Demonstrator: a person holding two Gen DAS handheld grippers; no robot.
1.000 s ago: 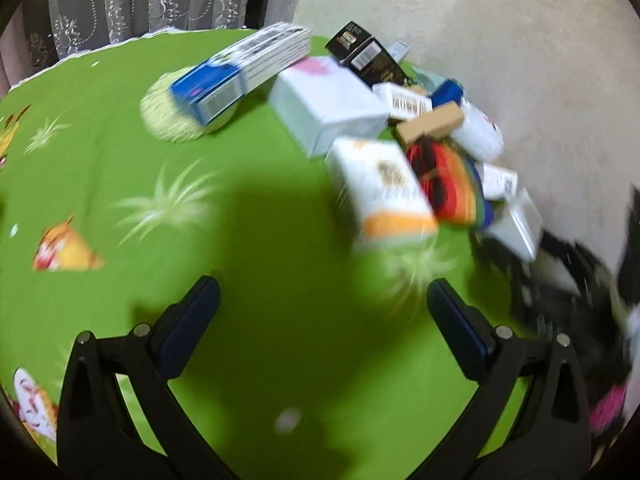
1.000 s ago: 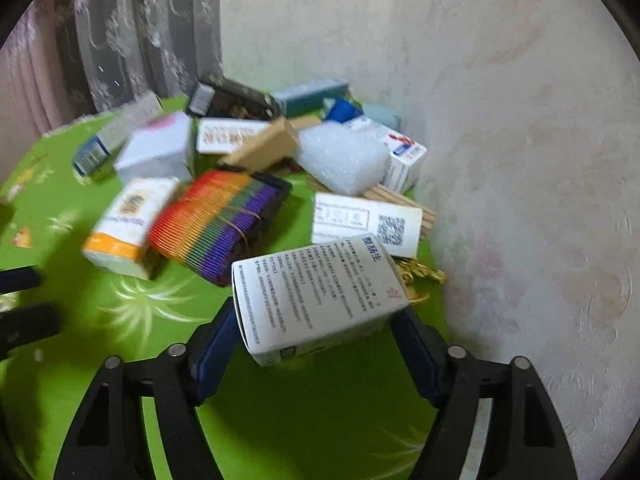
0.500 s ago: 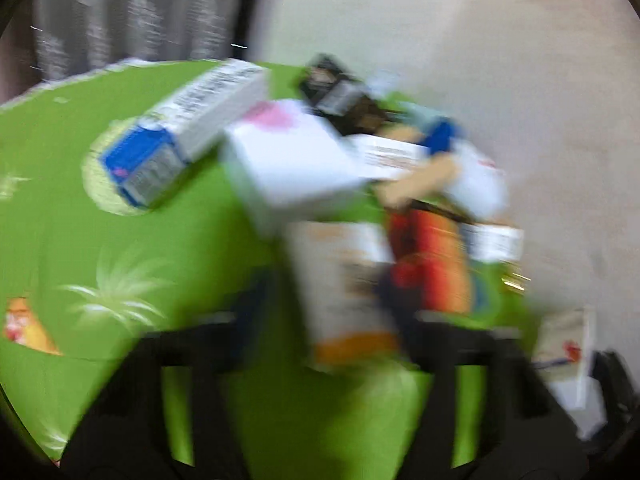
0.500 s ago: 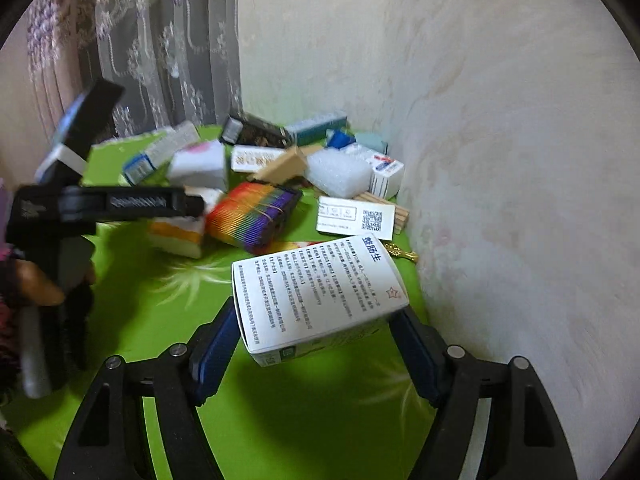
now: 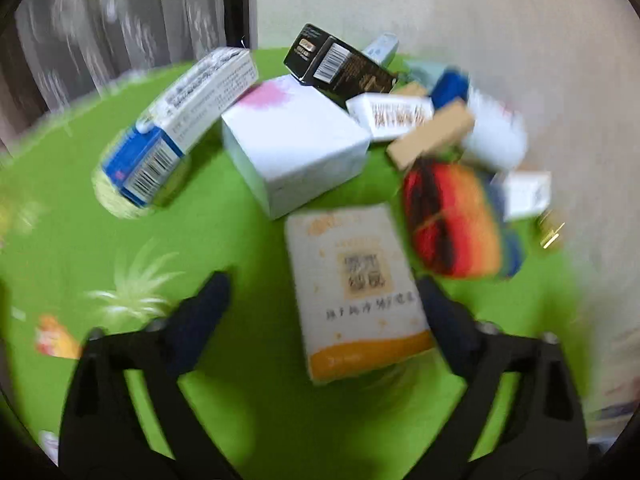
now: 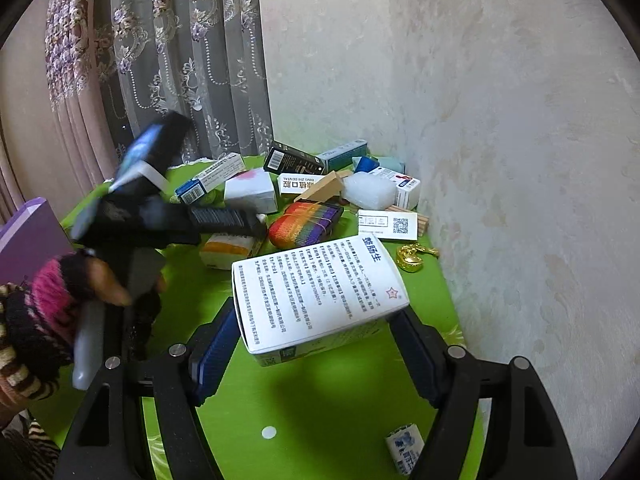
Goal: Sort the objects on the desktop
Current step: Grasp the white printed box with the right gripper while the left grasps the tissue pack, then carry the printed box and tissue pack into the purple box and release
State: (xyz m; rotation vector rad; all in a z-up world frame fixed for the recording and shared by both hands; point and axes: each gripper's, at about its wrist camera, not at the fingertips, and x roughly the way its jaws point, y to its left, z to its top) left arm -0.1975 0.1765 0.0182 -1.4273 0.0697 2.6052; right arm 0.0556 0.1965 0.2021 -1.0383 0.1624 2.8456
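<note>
In the left wrist view, which is blurred, a white box with an orange end (image 5: 356, 292) lies flat on the green tablecloth (image 5: 80, 208). My left gripper (image 5: 322, 304) straddles it with jaws opening. The right finger (image 5: 444, 320) is at the box's edge and the left one stands clear of it. My right gripper (image 6: 316, 340) is shut on a white box with blue printed text (image 6: 320, 288), held above the cloth. In the right wrist view, a hand (image 6: 100, 280) in a pink and black knitted sleeve holds the left tool over the white and orange box (image 6: 228, 246).
A pile sits against the wall: rainbow bundle (image 6: 306, 222), white cube box with a pink spot (image 5: 296, 144), long blue and white box (image 5: 180, 120), black box (image 5: 340, 64), wooden block (image 5: 432, 134), gold trinket (image 6: 412, 258). A purple box (image 6: 28, 240) stands at the left. Curtains hang behind.
My left gripper has come in over the white and orange box, narrowed, then widened. My right gripper has risen and drawn back with its white box.
</note>
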